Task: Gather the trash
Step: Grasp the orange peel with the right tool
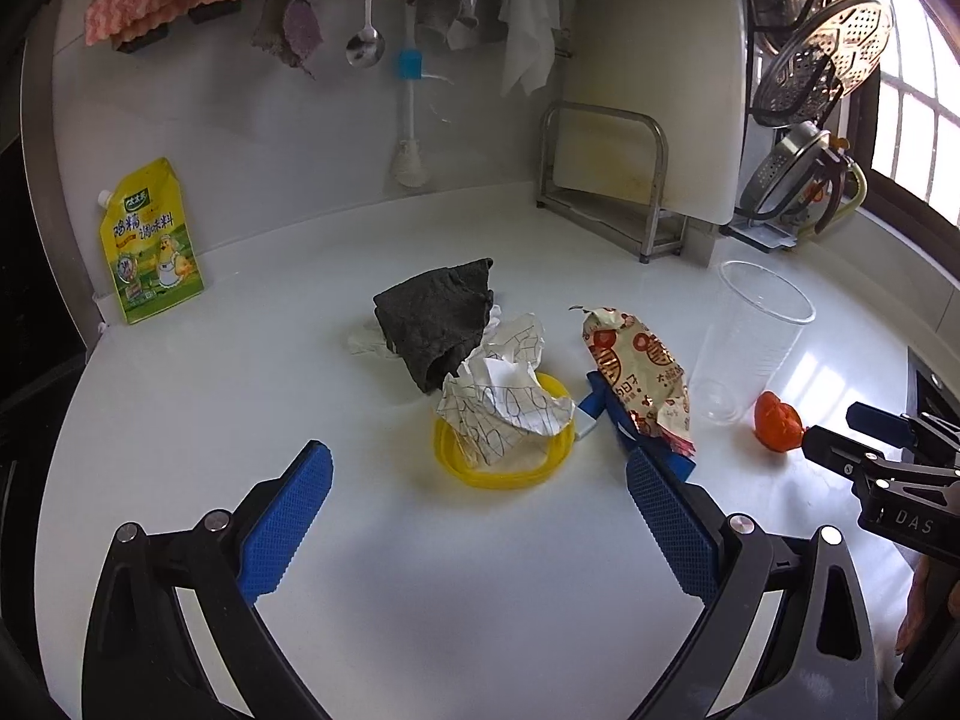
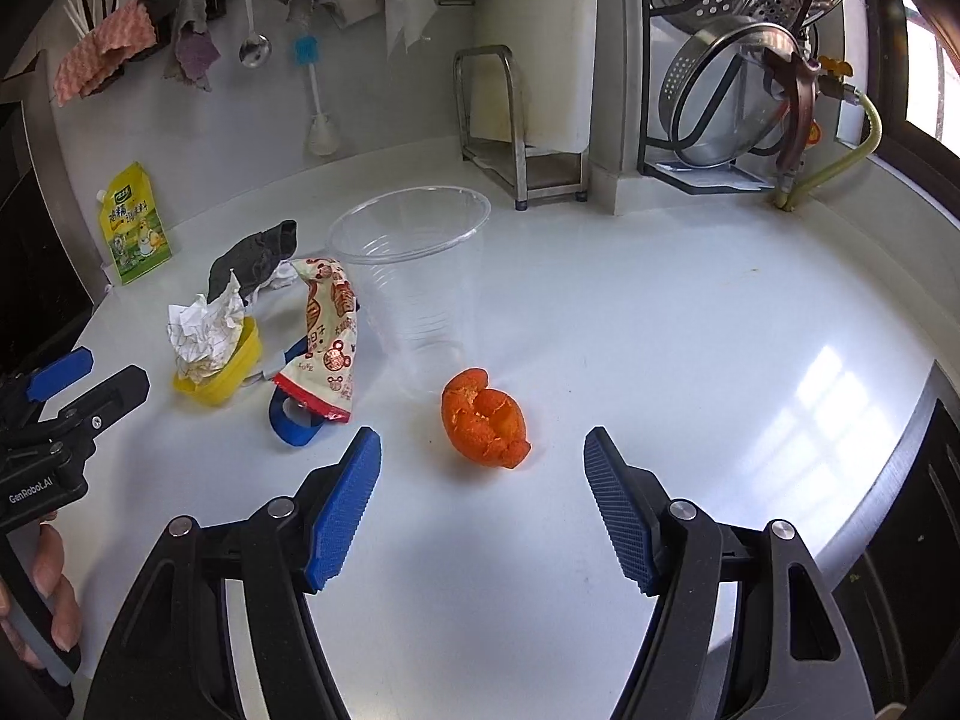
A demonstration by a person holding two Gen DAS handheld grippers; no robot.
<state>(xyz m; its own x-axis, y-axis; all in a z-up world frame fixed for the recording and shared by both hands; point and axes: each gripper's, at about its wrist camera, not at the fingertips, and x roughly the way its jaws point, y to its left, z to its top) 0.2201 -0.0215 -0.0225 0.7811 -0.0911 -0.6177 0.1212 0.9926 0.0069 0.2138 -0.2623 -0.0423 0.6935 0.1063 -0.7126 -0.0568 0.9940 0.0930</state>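
Note:
Trash lies on a white counter [image 1: 420, 570]. Crumpled paper [image 1: 510, 396] sits on a yellow lid [image 1: 480, 474], with a dark rag [image 1: 438, 318] behind it. A printed snack wrapper [image 1: 636, 372] leans over a blue tape roll [image 2: 294, 426]. A clear plastic cup [image 2: 414, 276] stands upright. An orange peel [image 2: 486, 420] lies in front of the cup. My left gripper [image 1: 480, 462] is open and empty, just short of the yellow lid. My right gripper [image 2: 483, 450] is open and empty, its fingertips either side of the peel's near edge.
A yellow seasoning pouch [image 1: 150, 240] leans on the back wall at left. A metal rack [image 1: 606, 180] with a cutting board stands at the back. Steamer pans [image 2: 738, 96] hang at right. Cloths and a ladle [image 1: 366, 6] hang on the wall.

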